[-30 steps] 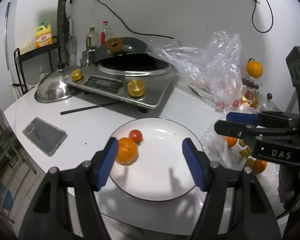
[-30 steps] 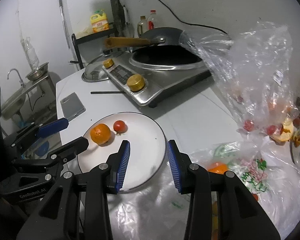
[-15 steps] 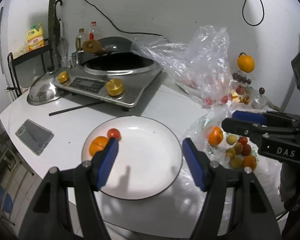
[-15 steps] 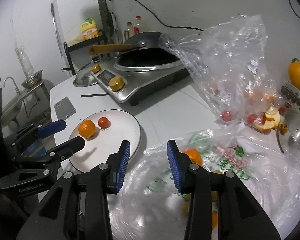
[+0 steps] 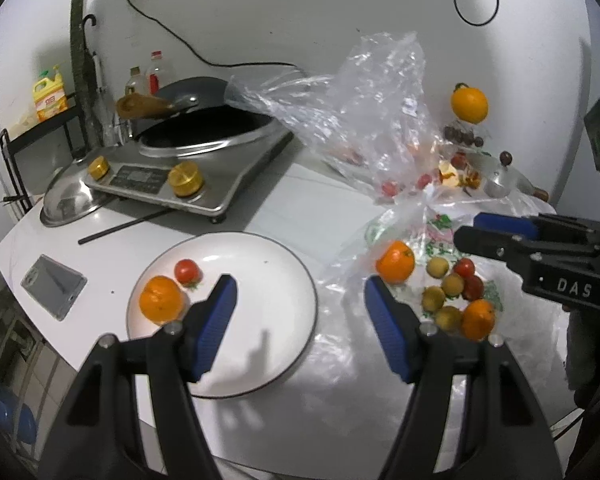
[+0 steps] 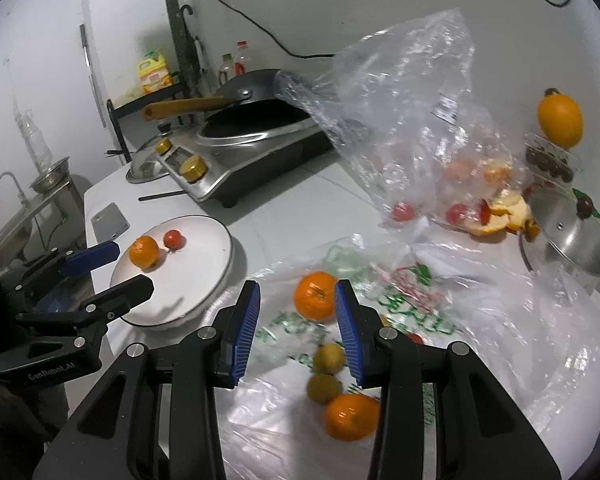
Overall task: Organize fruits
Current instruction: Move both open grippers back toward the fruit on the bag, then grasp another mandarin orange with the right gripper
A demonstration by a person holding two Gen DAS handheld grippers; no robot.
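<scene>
A white plate (image 5: 276, 280) (image 6: 208, 264) holds an orange (image 5: 161, 299) (image 6: 143, 251) and a small tomato (image 5: 187, 271) (image 6: 173, 238). To its right, a flattened plastic bag (image 6: 480, 320) carries an orange (image 5: 395, 261) (image 6: 315, 295), another orange (image 5: 478, 319) (image 6: 350, 416), yellow-green fruits (image 5: 434, 298) (image 6: 323, 388) and tomatoes (image 5: 465, 268). My left gripper (image 5: 298, 322) is open and empty over the plate's right edge. My right gripper (image 6: 296, 328) is open and empty above the bag, the near orange just beyond its tips.
An induction cooker (image 5: 188, 172) with a wok (image 5: 208, 128) stands at the back left, a steel lid (image 5: 66, 200) beside it. A phone (image 5: 54, 286) lies left of the plate. A crumpled clear bag (image 5: 364, 120) with tomatoes and peel, and a pot lid (image 6: 568, 236), are at the right.
Both grippers have moved right, from over the plate toward the fruit on the bag. The right gripper's jaws have opened wider. The plate and its fruit have not moved.
</scene>
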